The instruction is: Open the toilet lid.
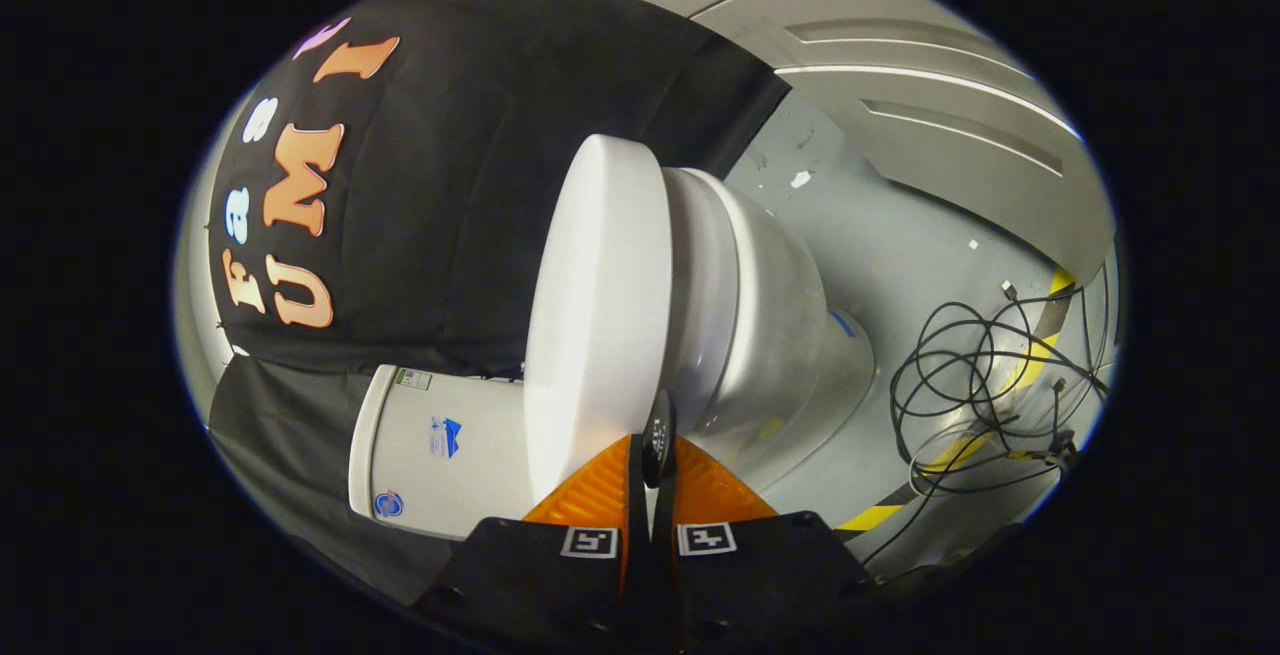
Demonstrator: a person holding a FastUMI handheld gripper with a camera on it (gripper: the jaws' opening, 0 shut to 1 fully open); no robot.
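White, smooth plastic toilet lid (600, 315) stands just ahead of the gripper (652, 480), still down against the white ceramic toilet bowl (770, 325), with the white tank (440, 450) behind it. The fingers are drawn together, nothing between them. Tangled black cables (985, 385) sprawl across the grey floor (900, 245).

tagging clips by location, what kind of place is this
Probably a mock bathroom in a recording booth, not a real one: a toilet with its lid and tank stands before a black cloth wall, and loose cables lie on the floor. The tool looks shut by the lid's edge.
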